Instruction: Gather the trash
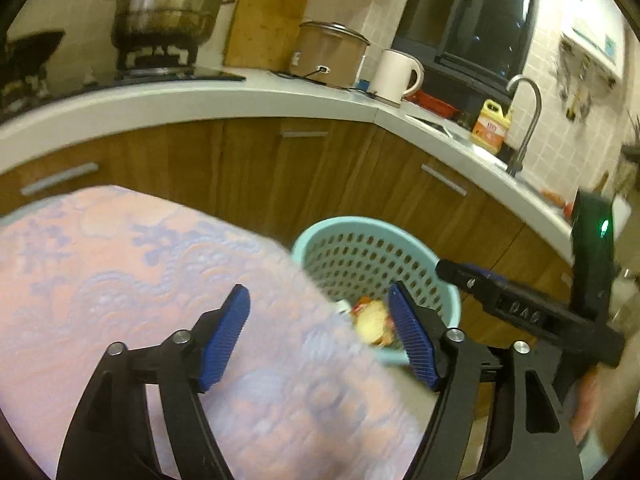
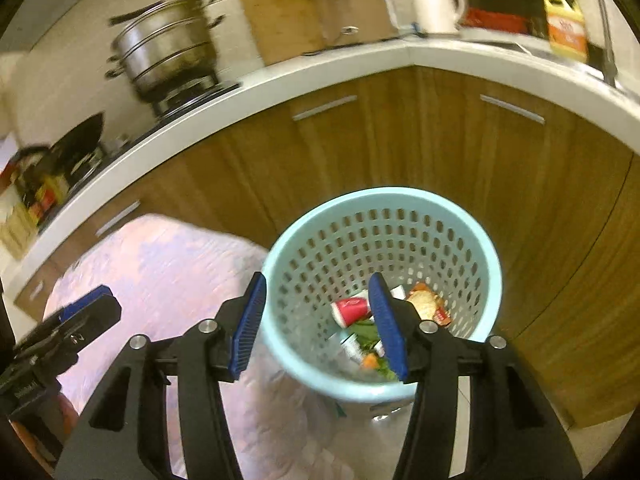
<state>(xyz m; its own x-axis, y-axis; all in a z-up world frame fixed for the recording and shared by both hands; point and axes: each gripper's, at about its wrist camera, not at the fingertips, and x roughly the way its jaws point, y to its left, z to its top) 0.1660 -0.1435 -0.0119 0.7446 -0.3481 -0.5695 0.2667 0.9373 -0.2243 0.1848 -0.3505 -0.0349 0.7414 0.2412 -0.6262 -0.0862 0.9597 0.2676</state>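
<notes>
Both your left gripper and right gripper hang open and empty. The trash lies in the basket, at twelve o'clock from the right gripper. Clear the rim before seeking more on the surface.

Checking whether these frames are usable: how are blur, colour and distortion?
Left wrist: warm orange cast, cloth and trash in the basket smeared. Right wrist: counter items streaked, basket contents fairly readable. Both: fisheye bends the counter, corners dark.
</notes>
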